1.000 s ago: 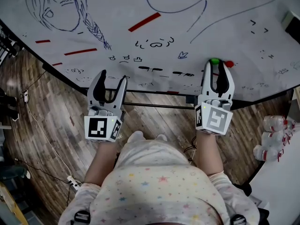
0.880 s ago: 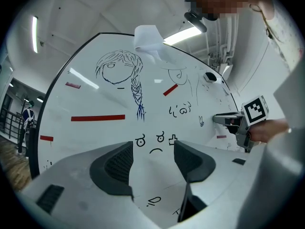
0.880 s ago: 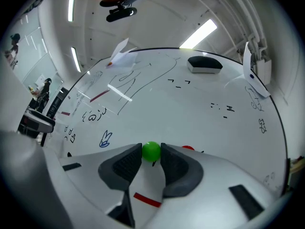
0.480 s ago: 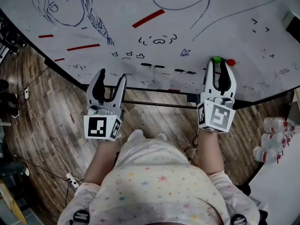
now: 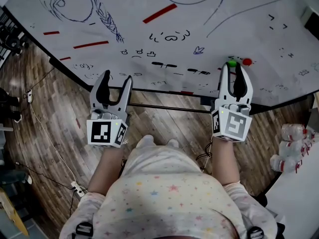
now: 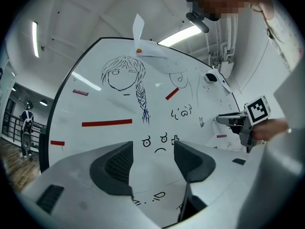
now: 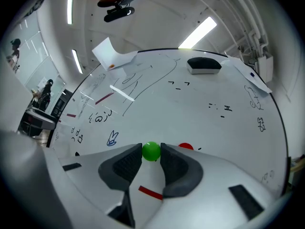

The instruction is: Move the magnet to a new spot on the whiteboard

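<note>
Wood floor [image 5: 50,108]; eraser [image 7: 204,66]; perhaps bottles [image 5: 293,132] right.

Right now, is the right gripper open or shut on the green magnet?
Shut on it: in the right gripper view the green magnet sits between the jaw tips of the right gripper, touching both.

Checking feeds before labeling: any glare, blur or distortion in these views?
Head view: even light, sharp, whiteboard edge bowed. Left gripper view: heavy fisheye, dark corners, ceiling light blown out, pixelated patch on top. Right gripper view: same fisheye; green magnet crisp between the right tool tips.
</note>
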{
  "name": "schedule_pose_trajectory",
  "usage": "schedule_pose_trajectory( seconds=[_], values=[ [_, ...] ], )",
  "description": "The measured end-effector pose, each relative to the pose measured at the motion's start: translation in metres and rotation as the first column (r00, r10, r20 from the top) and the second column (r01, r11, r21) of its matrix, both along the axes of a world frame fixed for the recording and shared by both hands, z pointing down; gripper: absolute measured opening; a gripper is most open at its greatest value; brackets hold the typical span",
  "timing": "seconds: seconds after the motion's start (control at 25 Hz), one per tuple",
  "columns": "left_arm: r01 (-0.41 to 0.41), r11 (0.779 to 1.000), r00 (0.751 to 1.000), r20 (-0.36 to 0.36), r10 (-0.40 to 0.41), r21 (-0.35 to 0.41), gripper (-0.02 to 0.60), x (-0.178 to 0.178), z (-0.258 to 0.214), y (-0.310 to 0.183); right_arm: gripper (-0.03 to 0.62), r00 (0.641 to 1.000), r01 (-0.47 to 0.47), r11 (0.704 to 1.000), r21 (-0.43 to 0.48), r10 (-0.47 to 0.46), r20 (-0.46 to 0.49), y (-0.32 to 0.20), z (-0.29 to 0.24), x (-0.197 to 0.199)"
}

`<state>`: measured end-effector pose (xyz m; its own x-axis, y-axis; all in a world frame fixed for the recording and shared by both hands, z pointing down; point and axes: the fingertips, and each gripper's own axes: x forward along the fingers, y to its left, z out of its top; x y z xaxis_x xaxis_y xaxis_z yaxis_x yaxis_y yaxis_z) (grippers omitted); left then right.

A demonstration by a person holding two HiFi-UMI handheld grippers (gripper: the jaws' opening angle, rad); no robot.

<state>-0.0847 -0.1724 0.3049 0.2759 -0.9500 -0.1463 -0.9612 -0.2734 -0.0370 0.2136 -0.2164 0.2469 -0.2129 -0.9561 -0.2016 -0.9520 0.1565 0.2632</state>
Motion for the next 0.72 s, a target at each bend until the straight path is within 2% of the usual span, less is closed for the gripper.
schedule_pose_trajectory(
  seconds=[0.72],
  values=[
    [0.010,1.000,1.000,-0.013,-0.010,0.011,0.249,-0.007,-0.002,0.011,0.120,0.999,0.033,0.999,-0.015,-0.034,-0.012,0.012,0.001,-0.013]
  ],
)
